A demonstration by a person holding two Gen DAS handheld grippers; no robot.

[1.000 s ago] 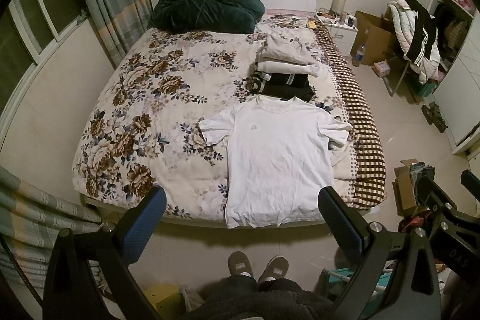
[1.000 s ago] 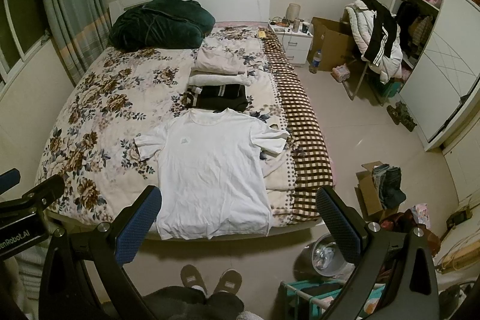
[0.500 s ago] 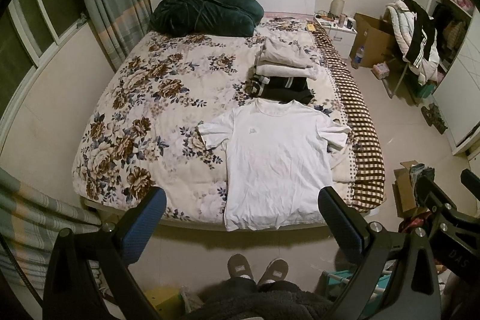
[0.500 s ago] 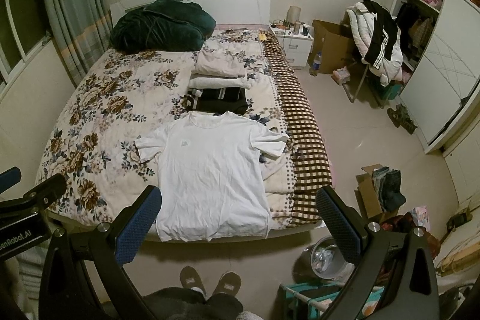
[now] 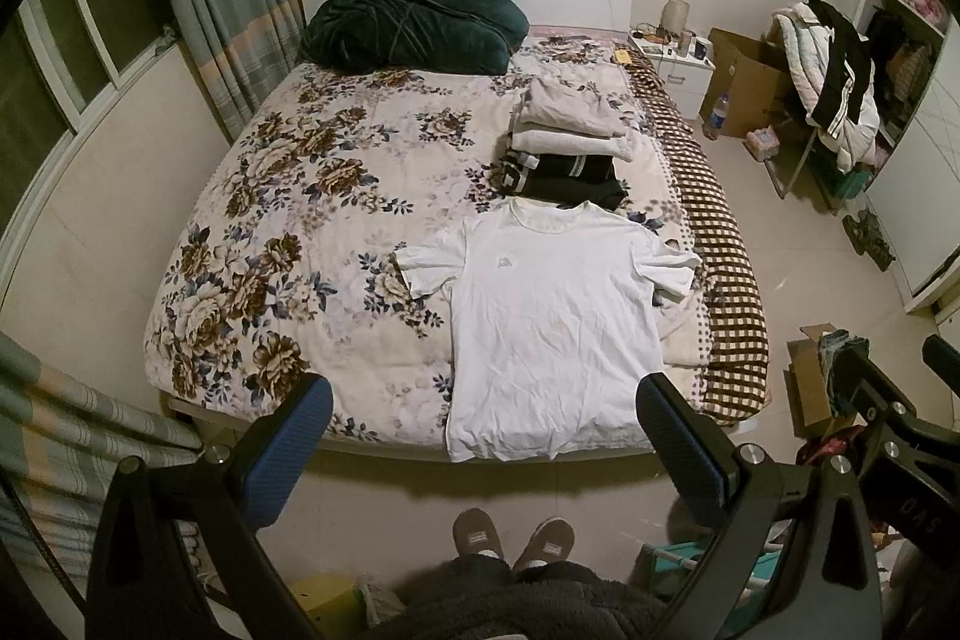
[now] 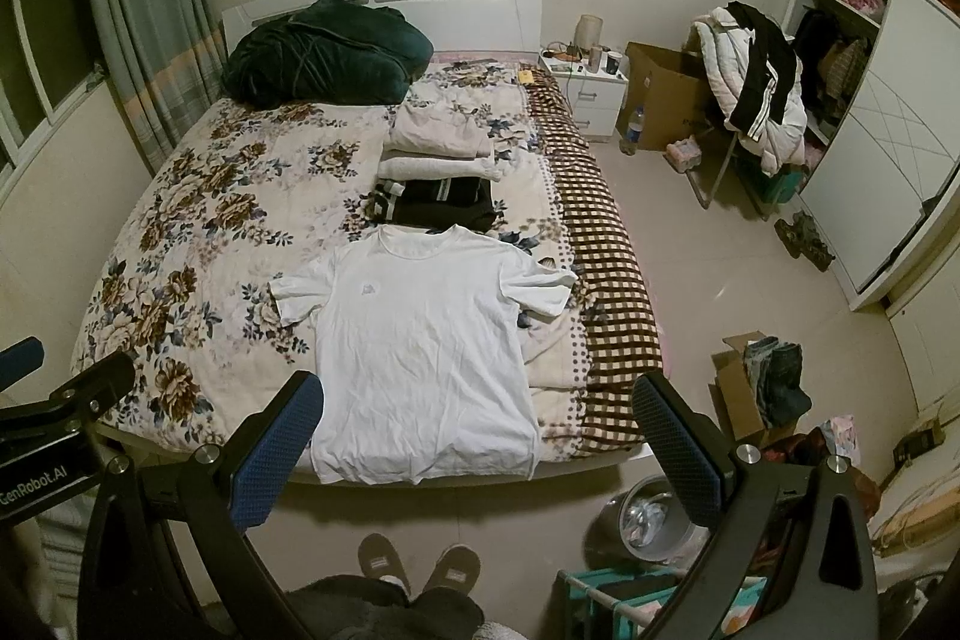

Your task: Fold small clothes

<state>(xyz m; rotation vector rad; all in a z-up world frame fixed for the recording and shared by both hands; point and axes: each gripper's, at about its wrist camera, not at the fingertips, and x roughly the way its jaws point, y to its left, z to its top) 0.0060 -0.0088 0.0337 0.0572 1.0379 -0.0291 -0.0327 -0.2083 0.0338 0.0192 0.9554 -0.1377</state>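
A white T-shirt (image 5: 555,322) (image 6: 420,340) lies flat and face up on the floral bed cover, hem at the foot edge, sleeves spread. Behind it sits a row of folded clothes (image 5: 570,148) (image 6: 441,166), pale pieces at the back and a black one at the front. My left gripper (image 5: 486,424) hangs open above the foot of the bed, holding nothing. My right gripper (image 6: 477,427) is also open and empty, held high over the bed's foot edge. Both are well clear of the shirt.
A dark green blanket (image 5: 414,22) is heaped at the headboard. A brown checked blanket (image 6: 606,292) runs along the bed's right side. A person's slippered feet (image 5: 510,538) stand at the bed's foot. Boxes, a bucket (image 6: 651,517) and a chair piled with jackets (image 6: 756,82) occupy the floor at right.
Both views have shifted slightly, the bed sliding a little down and inward in frame. The shirt and the folded clothes have not moved, and both grippers stay open.
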